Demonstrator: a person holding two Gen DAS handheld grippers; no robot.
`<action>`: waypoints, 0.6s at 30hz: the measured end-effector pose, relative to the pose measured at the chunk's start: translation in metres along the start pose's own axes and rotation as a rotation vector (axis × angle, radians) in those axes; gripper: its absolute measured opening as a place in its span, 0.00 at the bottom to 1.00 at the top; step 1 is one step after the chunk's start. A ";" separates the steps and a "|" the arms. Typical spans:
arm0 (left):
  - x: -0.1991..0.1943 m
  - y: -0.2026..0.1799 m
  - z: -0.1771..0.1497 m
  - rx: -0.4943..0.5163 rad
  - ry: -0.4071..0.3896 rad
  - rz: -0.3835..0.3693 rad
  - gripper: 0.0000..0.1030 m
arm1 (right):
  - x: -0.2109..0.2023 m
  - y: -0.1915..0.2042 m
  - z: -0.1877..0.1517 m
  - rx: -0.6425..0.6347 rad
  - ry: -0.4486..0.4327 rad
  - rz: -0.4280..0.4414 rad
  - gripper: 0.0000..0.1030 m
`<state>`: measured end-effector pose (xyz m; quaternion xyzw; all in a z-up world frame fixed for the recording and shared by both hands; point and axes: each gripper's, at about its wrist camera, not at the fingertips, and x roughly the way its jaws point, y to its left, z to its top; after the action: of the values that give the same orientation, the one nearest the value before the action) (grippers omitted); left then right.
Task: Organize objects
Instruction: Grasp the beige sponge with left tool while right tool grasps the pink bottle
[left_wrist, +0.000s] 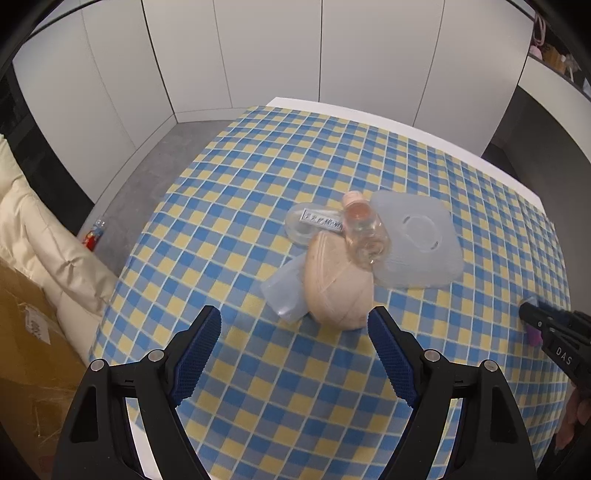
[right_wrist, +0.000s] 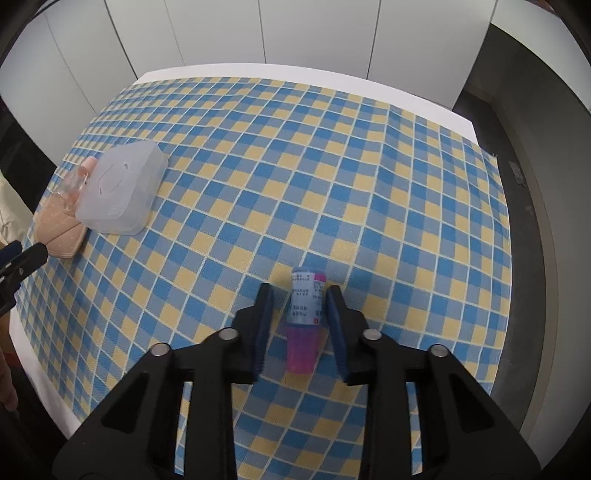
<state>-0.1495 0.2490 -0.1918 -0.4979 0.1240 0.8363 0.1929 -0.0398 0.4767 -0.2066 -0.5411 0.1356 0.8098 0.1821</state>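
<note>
Here the right hand-held gripper (right_wrist: 299, 295) straddles the small purple-capped bottle (right_wrist: 304, 314), pads not visibly pressing (close squarely on its label); left hand-held gripper (left_wrist: 294, 325) stands apart.

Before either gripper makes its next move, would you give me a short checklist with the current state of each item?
1. Purple tube between the right gripper's fingers: ok.
2. Both pads pressing the tube: not ok; a gap shows beside one pad.
3. Left gripper open and empty: ok.
4. Left gripper lined up over the beige pouch: not ok; the pouch sits off towards one finger.
5. Pouch free to lift alone: not ok; the clear bottle lies across it and the translucent container.
6. Checked cloth around the tube free of other things: ok.
</note>
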 end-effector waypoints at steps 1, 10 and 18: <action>0.000 -0.002 0.001 0.007 -0.007 -0.002 0.75 | 0.000 0.000 0.000 -0.001 -0.001 0.016 0.19; 0.018 -0.015 0.011 0.065 0.027 -0.004 0.32 | 0.002 -0.002 0.002 0.008 -0.016 0.030 0.19; 0.000 -0.009 0.011 0.031 -0.014 -0.062 0.13 | -0.001 0.001 0.001 0.018 -0.014 0.044 0.19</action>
<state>-0.1542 0.2611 -0.1861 -0.4926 0.1203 0.8314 0.2272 -0.0405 0.4763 -0.2050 -0.5304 0.1535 0.8162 0.1701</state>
